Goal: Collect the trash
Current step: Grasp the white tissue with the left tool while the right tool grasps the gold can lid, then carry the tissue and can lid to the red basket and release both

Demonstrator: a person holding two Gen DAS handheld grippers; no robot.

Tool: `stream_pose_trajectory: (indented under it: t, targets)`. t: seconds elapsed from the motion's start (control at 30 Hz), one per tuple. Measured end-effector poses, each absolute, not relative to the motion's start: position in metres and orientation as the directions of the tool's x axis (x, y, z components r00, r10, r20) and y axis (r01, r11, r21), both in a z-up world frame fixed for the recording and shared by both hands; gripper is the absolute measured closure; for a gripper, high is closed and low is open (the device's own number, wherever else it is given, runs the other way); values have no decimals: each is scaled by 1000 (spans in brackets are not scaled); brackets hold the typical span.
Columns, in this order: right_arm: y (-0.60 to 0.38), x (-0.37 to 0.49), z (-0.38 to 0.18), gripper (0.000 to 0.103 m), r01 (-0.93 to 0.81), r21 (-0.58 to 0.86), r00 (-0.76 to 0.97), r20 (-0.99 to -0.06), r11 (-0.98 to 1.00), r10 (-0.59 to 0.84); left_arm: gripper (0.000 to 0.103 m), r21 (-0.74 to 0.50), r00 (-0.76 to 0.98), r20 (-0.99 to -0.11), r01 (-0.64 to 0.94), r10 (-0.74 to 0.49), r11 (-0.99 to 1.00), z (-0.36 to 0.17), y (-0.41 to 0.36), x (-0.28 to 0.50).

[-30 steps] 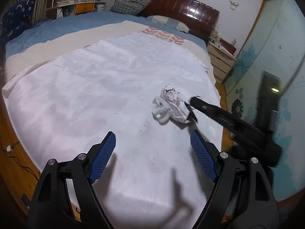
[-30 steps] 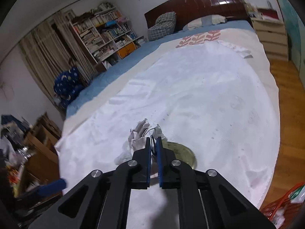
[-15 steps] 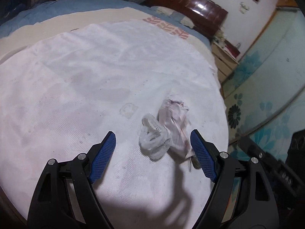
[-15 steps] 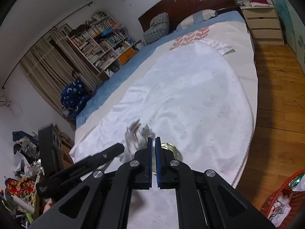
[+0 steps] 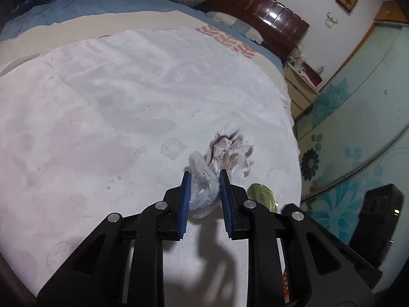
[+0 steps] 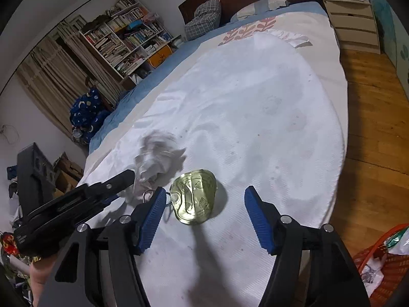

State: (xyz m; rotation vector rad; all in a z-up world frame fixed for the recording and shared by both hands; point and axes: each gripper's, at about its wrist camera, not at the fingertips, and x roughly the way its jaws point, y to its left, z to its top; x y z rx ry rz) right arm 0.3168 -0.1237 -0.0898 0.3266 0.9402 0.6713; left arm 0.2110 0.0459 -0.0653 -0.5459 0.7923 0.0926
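Note:
In the left wrist view my left gripper (image 5: 204, 192) is shut on a white fuzzy looped strip (image 5: 203, 181) lying on the white cloth. A crumpled paper wad (image 5: 230, 153) lies just beyond it. A gold can lid (image 5: 262, 195) lies to its right. In the right wrist view my right gripper (image 6: 204, 204) is open, its fingers either side of the can lid (image 6: 194, 195), which has a pull ring. The crumpled paper (image 6: 156, 158) is blurred to the lid's left, with the left gripper (image 6: 125, 179) at it.
The white cloth (image 6: 255, 117) covers a bed with a dark wooden headboard (image 5: 268, 23). An orange basket holding trash (image 6: 378, 258) stands on the wooden floor at the lower right. A nightstand (image 6: 355, 25) and a bookshelf (image 6: 122, 41) stand farther off.
My left gripper moved forward and closed on the fuzzy strip. My right gripper opened from shut, and the can lid now lies between its fingers.

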Motion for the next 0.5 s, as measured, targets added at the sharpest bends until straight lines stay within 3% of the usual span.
stream_pose_trajectory:
  t: [0.07, 0.13, 0.23, 0.5]
  targets:
    - [-117, 319, -97, 42, -376, 547, 392, -637, 748, 664, 81, -435, 708, -695, -272, -128, 859, -63, 47, 209]
    - [-105, 321, -101, 67, -387, 549, 368, -645, 741, 670, 81, -437, 705, -696, -269, -134, 858, -63, 50, 207]
    - [-92, 318, -101, 83, -407, 501, 381, -667, 764, 640, 81, -453, 701, -698, -271, -149, 850, -65, 54, 206]
    - [-97, 315, -89, 98, -426, 519, 391, -633, 741, 668, 82, -509, 739, -655, -279, -156, 815, -47, 59, 195]
